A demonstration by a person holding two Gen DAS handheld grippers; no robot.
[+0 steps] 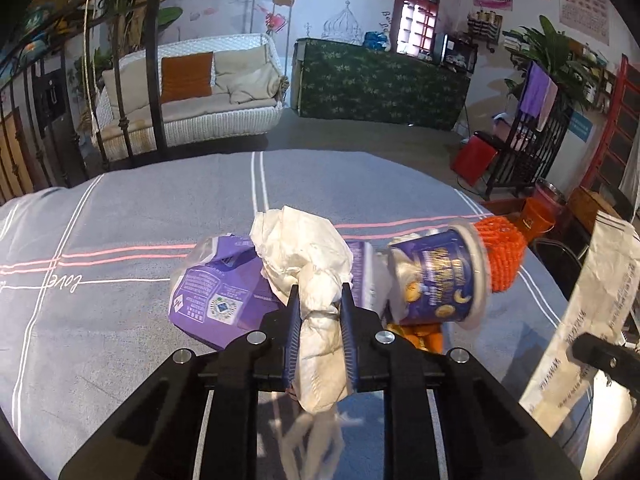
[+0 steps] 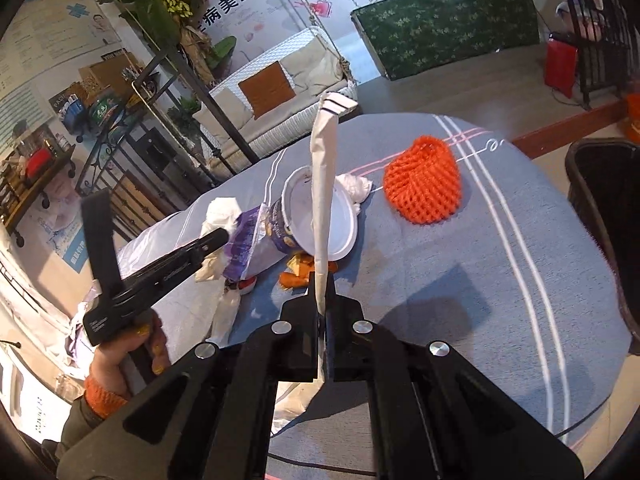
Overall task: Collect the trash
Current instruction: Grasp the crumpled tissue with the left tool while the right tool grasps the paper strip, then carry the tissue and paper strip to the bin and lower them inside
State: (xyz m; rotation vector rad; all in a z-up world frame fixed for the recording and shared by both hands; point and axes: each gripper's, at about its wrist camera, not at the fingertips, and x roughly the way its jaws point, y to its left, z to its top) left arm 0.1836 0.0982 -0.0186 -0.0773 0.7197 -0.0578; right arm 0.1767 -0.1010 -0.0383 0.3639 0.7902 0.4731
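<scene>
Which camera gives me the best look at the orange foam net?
The right wrist view. The orange foam net lies there whole and unobstructed on the tablecloth. In the left wrist view, the blue cup hides part of it.

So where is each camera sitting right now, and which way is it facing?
Left wrist: on the left gripper, looking along its fingers down across the table toward the sofa; jaws pinch a crumpled tissue.
Right wrist: on the right gripper, facing the table's far edge; jaws shut on a paper strip; the left hand shows.
Shared: snack cup, orange net.
</scene>
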